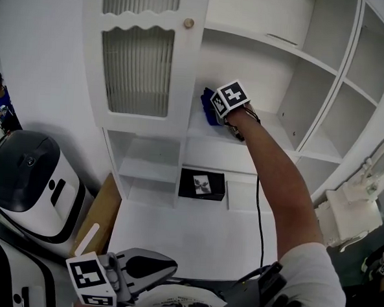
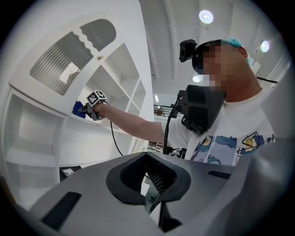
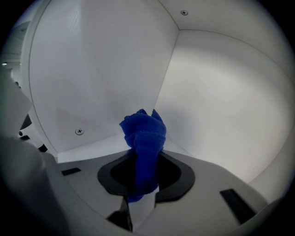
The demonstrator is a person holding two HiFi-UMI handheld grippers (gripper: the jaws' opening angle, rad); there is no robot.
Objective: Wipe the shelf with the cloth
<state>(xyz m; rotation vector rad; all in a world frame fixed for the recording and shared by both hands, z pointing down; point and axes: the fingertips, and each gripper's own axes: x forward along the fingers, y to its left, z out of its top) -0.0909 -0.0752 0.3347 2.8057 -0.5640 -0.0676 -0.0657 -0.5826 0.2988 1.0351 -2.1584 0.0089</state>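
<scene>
The right tongs (image 3: 143, 186) are pinching a blue cloth (image 3: 144, 133), whose bunched end sticks out past the tips toward the back corner of a white compartment. From the head view the person's bare right arm (image 1: 274, 180) reaches up and forward to hold those tongs over the shelf (image 1: 271, 132), just right of a cabinet door (image 1: 138, 62) with ribbed glass and a small round knob (image 1: 189, 23). The cloth sits at the left end of that shelf, close against the side wall, though whether it presses on the board I cannot tell. The left tongs (image 2: 148, 159) are held low near the person's body (well apart from the shelf), pressed together with nothing between them. One compartment lower lies a black box (image 1: 202, 183) – flat, with a pale mark on top.
</scene>
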